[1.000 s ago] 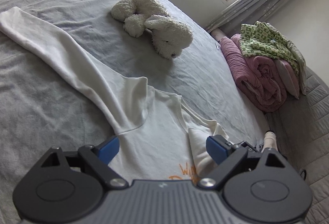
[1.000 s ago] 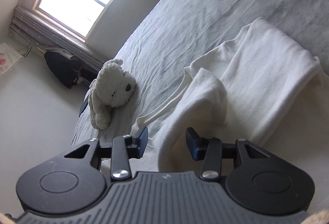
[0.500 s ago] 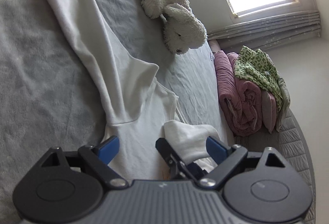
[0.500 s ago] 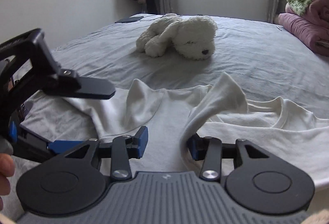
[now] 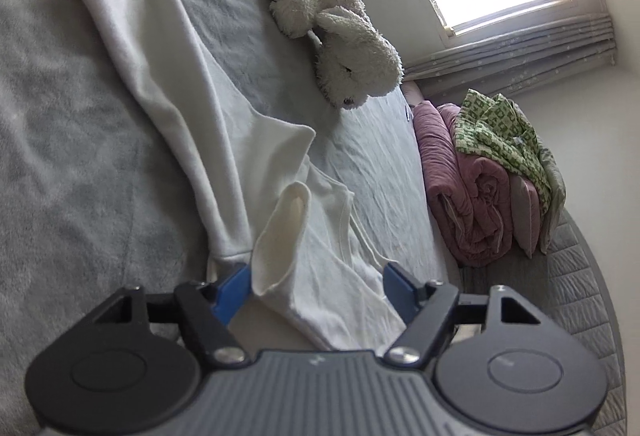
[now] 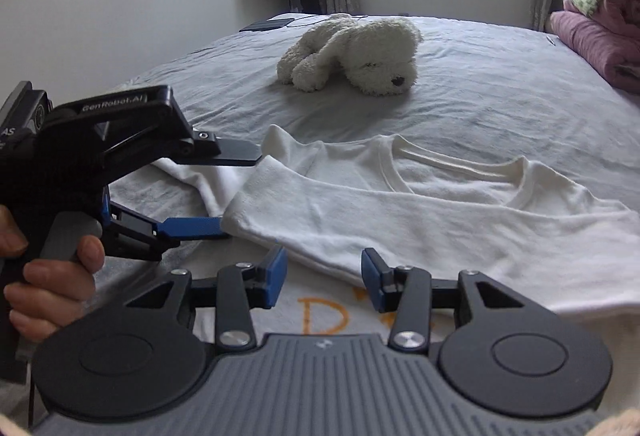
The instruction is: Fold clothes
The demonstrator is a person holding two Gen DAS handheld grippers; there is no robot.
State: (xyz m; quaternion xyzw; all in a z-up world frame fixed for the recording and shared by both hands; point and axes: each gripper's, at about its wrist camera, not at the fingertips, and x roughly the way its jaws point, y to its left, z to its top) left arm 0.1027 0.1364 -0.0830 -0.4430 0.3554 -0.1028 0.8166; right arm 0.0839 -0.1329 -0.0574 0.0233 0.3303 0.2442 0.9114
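While the left gripper closes around a sleeve cuff, the right gripper stands parted.

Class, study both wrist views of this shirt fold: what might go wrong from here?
1. The left gripper, jaws just closing, has the sleeve cuff between open jaws; it may catch only the edge and slip.
2. The right gripper hangs open over the white shirt, so nothing pins the body if the sleeve drags.
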